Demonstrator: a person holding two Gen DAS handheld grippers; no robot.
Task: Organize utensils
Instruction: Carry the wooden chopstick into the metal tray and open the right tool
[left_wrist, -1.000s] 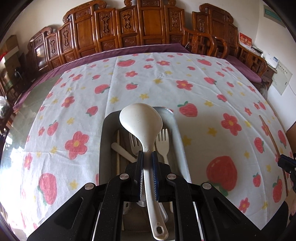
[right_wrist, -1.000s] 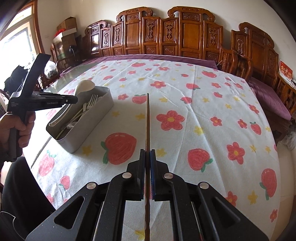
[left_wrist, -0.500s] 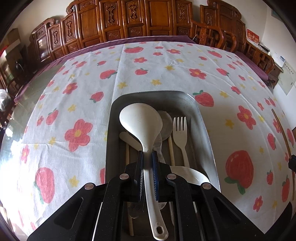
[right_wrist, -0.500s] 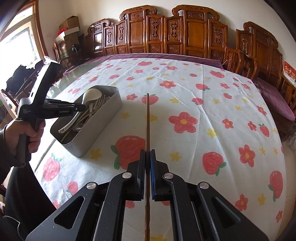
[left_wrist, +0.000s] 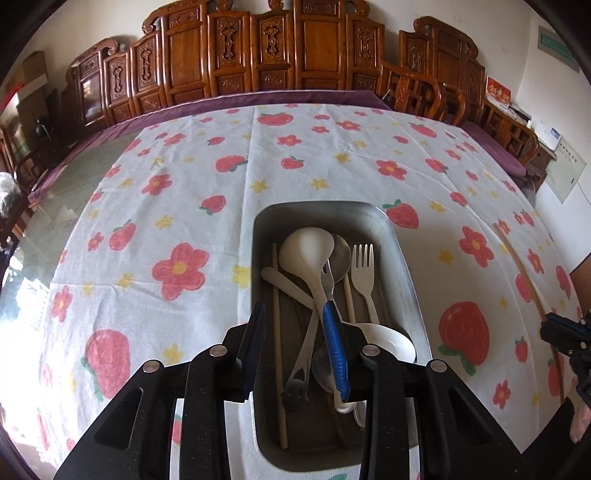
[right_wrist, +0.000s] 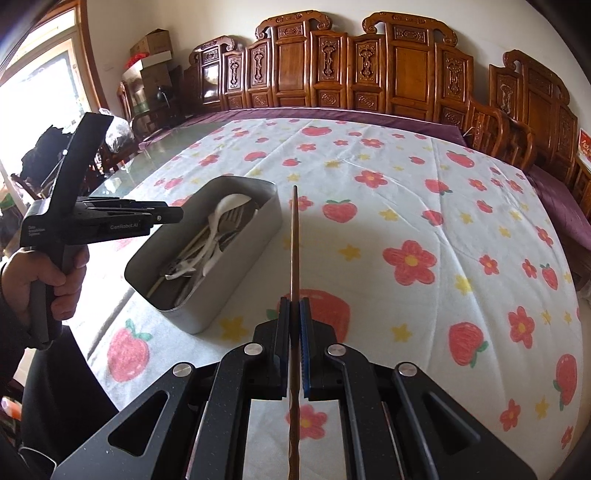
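A grey metal utensil box (left_wrist: 400, 258) (right_wrist: 236, 273) sits on the strawberry tablecloth. In it lie a white ladle (left_wrist: 308, 251), a white fork (left_wrist: 364, 266), a metal spoon, chopsticks and other utensils. My left gripper (left_wrist: 295, 317) is open and empty just above the box's near end; it also shows in the right wrist view (right_wrist: 173, 216). My right gripper (right_wrist: 294, 306) is shut on a brown wooden chopstick (right_wrist: 294, 240), held level above the cloth to the right of the box. The chopstick and right gripper (left_wrist: 546, 326) show at the left wrist view's right edge.
The round table (right_wrist: 406, 206) is covered by a white cloth with red strawberries and flowers. Carved wooden chairs (right_wrist: 332, 74) ring the far side. The person's hand (right_wrist: 48, 280) holds the left gripper's handle at the left edge.
My left gripper opened and let go of the white ladle, which now lies in the box. The right gripper with the chopstick moved closer to the box.
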